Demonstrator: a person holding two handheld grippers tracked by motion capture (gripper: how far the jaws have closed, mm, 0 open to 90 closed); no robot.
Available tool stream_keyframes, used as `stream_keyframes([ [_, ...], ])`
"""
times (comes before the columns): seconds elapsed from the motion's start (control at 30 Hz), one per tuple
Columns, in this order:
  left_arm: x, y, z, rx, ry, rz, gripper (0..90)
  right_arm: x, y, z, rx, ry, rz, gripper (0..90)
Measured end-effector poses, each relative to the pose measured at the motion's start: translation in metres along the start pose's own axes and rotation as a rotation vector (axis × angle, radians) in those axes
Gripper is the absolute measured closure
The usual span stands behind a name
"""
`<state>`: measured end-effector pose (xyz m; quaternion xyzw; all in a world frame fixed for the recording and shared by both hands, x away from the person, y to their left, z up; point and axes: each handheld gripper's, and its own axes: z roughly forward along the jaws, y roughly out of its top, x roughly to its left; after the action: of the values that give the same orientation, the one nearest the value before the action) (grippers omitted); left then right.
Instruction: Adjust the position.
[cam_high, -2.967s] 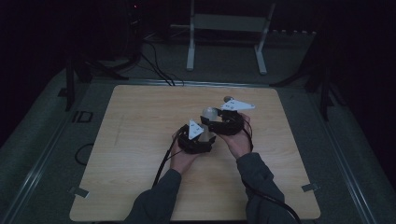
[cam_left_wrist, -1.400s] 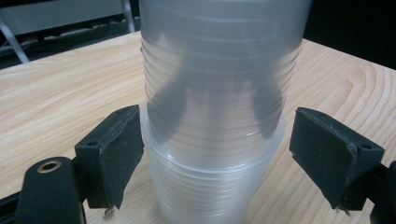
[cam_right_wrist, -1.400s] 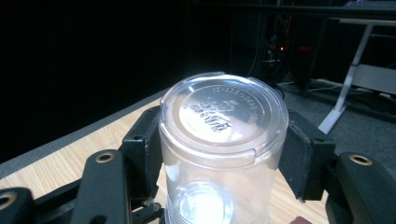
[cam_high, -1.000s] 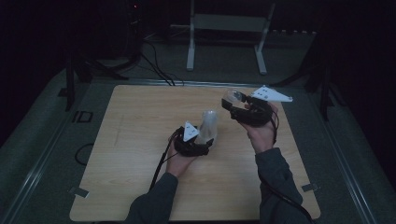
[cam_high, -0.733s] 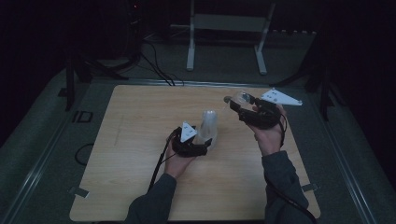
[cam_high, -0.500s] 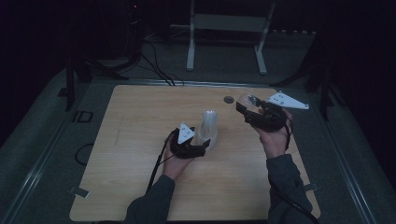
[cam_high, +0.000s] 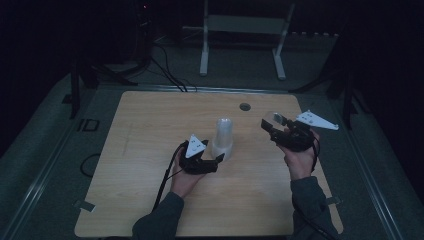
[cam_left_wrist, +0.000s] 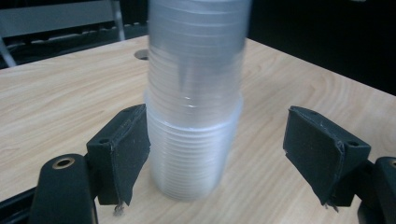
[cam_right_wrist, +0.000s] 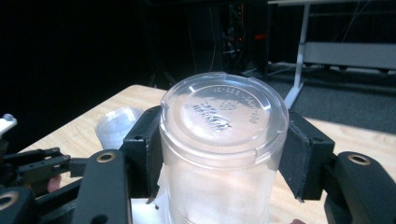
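Note:
A stack of clear plastic cups (cam_high: 223, 137) stands upside down near the middle of the wooden table (cam_high: 145, 125). My left gripper (cam_high: 218, 157) is open at the stack's base. In the left gripper view one pad (cam_left_wrist: 128, 149) touches the stack (cam_left_wrist: 194, 107) and the other stands well apart. My right gripper (cam_high: 274, 125) hangs above the table's right side, shut on a single clear cup (cam_high: 275, 118). The right gripper view shows that cup (cam_right_wrist: 224, 140) bottom up between the jaws of the right gripper (cam_right_wrist: 224, 154), with the stack (cam_right_wrist: 116, 126) farther off at left.
A round hole (cam_high: 244, 106) sits in the table near its far edge. Behind the table stands a white metal frame (cam_high: 245, 30), with cables (cam_high: 165, 60) on the floor. The room around is dark.
The right gripper has carried one cup off the stack, out to the right and then back toward the person. The left gripper has stayed at the stack's base.

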<state>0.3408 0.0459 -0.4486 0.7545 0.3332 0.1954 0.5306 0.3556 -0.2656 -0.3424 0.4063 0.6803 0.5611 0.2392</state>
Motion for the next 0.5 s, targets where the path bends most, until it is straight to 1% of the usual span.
stream_keyframes([
  [0.03,-0.001,0.0,-0.001,0.0,-0.001,0.003,22.4,-0.002,-0.003,0.0,0.003,0.0,0.008,39.3],
  [0.2,-0.002,-0.002,-0.003,-0.006,-0.018,-0.017,23.5,-0.008,-0.018,0.0,0.017,-0.001,0.058,39.3],
  [0.33,-0.003,-0.003,-0.002,-0.001,-0.033,-0.027,24.7,-0.009,-0.029,0.002,0.031,0.003,0.08,39.3],
  [0.4,-0.003,-0.003,-0.002,-0.001,-0.033,-0.027,24.8,-0.009,-0.031,0.002,0.035,0.005,0.084,39.3],
  [0.43,-0.006,-0.001,-0.002,0.0,-0.052,-0.016,26.9,-0.009,-0.037,0.004,0.044,0.009,0.095,39.3],
  [0.5,-0.008,0.001,-0.001,0.002,-0.066,-0.01,27.6,-0.009,-0.041,0.005,0.046,0.012,0.1,39.3],
])
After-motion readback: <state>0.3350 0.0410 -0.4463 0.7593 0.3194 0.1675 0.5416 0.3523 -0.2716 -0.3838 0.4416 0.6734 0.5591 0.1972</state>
